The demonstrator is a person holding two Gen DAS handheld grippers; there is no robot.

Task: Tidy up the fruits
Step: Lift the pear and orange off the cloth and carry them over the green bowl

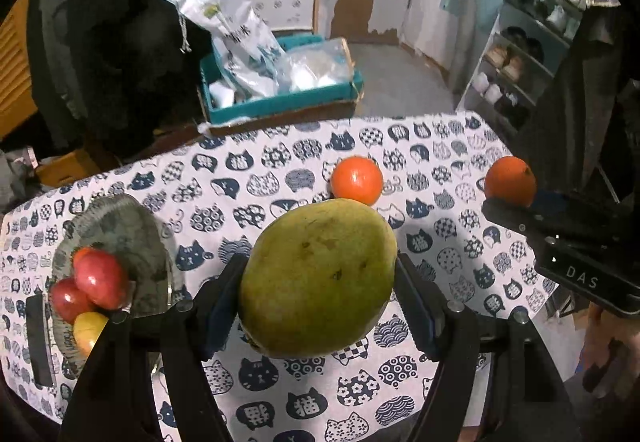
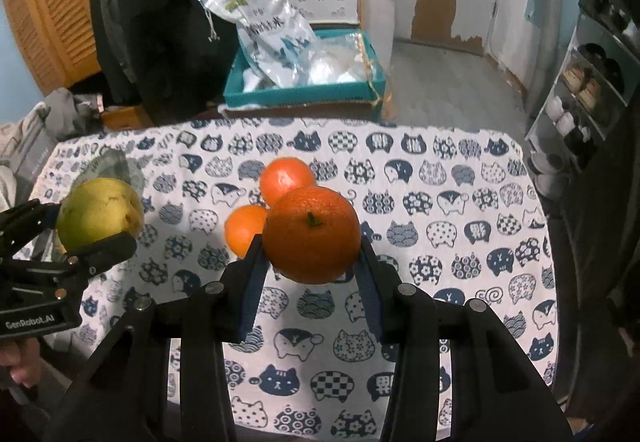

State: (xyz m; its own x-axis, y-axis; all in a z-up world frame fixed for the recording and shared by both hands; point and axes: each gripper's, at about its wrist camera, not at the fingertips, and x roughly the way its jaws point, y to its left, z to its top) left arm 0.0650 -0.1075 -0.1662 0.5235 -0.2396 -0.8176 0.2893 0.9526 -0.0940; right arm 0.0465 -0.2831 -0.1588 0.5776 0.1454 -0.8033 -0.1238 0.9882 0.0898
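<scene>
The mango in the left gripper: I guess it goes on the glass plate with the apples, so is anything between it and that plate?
Nothing visible stands between. The mango is clamped in the left gripper, and only bare tablecloth lies toward the glass plate. The apples crowd the plate's near edge; its far part shows bare.

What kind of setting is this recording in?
Probably a lived-in home room, not a lab: a table under a cat-print tablecloth, a shoe rack by the wall, and peeling wall paint.

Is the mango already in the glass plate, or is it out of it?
Out. The mango is held between the jaws of the left gripper, beside the glass plate, which holds only small red and yellow fruits.
</scene>
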